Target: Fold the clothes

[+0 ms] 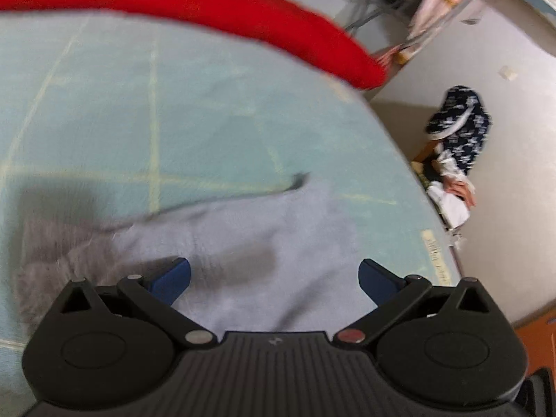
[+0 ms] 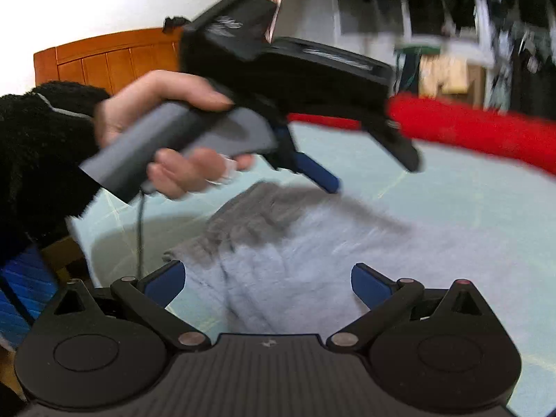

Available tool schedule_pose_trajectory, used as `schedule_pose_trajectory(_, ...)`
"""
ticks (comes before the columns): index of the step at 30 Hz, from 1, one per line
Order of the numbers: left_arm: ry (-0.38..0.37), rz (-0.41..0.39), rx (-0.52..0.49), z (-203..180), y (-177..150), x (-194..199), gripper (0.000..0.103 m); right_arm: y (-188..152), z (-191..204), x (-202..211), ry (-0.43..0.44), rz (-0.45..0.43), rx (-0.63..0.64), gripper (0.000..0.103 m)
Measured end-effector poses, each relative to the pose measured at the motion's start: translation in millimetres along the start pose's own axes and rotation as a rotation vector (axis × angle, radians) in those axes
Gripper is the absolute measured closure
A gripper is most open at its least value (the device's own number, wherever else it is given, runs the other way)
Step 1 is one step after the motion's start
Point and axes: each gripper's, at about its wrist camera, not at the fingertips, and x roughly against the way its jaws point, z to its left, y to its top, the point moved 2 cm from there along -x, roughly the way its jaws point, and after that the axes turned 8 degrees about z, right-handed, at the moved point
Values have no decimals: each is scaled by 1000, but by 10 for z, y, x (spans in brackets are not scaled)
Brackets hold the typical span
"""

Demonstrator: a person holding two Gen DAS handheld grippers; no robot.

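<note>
Step in hand: I judged I was between folds, both grippers free above the fuzzy pale grey-lilac garment (image 1: 264,243), which lay partly bunched on the light blue bed sheet with thin yellow lines (image 1: 139,104).

Left gripper: my left gripper (image 1: 274,274) had its blue-padded fingers (image 1: 175,278) spread wide with nothing between them, hovering just over the garment's middle. In the right wrist view the same gripper (image 2: 365,170) hung above the garment's far, darker grey edge (image 2: 250,208), with my left hand (image 2: 166,132) around its grey handle.

Right gripper: my right gripper (image 2: 267,281) was likewise wide apart and empty, near the garment's near end, where the fabric gathered into soft ridges.

Garment position: it sat toward the near side of the bed; whether it touched either gripper I could not tell through the blur.

Next move, as I judged it: pick a clear edge or corner on each side, close on the fabric and draw it flat or over itself. The fluffy pile would likely hide the hem, so I'd need to pinch low.

Edges and room: to the left, open sheet; ahead, more bare sheet up to the long red plush roll (image 1: 208,3) along the far side; to the right, the bed's edge (image 1: 417,173) fell to a pale floor (image 1: 514,139) with a dark blue floral cloth heap (image 1: 458,125).
</note>
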Motion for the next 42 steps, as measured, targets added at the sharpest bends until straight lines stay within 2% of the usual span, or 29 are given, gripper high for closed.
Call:
schedule_pose_trajectory(4, 16, 5, 10, 211, -73, -191, 1, -213, -50, -190, 5, 59, -42, 0)
schedule_pose_trajectory(7, 52, 11, -16, 112, -59, -156, 1, -322, -57, -173, -16, 67, -51, 0)
schedule_pose_trajectory(11, 72, -20, -64, -40, -124, 96, 1, -305, -100, 24, -11, 38, -94, 0)
schedule_pose_trajectory(15, 83, -76, -36, 21, -274, 480, 1, -325, -254, 366, -44, -17, -152, 0)
schedule_pose_trajectory(18, 102, -141, 31, 201, -440, 791, 1, -427, -427, 590, -72, -51, -237, 0)
schedule_pose_trajectory(21, 68, -186, 166, 541, -658, 982, 1, -520, -576, 763, -93, -80, -311, 0)
schedule_pose_trajectory(24, 5, -163, 314, 919, -926, 964, 1, -621, -686, 892, -107, -95, -363, 0)
schedule_pose_trajectory(28, -97, -121, 389, 1158, -1175, 817, 1, -725, -705, 946, -113, -86, -384, 0)
schedule_pose_trajectory(31, -144, -124, 384, 1215, -1147, 742, 1, -759, -709, 929, -121, -66, -388, 0)
schedule_pose_trajectory(34, -199, -109, 373, 1255, -963, 609, 1, -755, -727, 860, -128, -50, -395, 0)
schedule_pose_trajectory(39, -215, -71, 333, 1221, -537, 309, 1, -673, -730, 815, -145, -48, -398, 0)
schedule_pose_trajectory(42, -211, -51, 316, 1190, -493, 264, 1, -647, -738, 828, -160, -54, -404, 0)
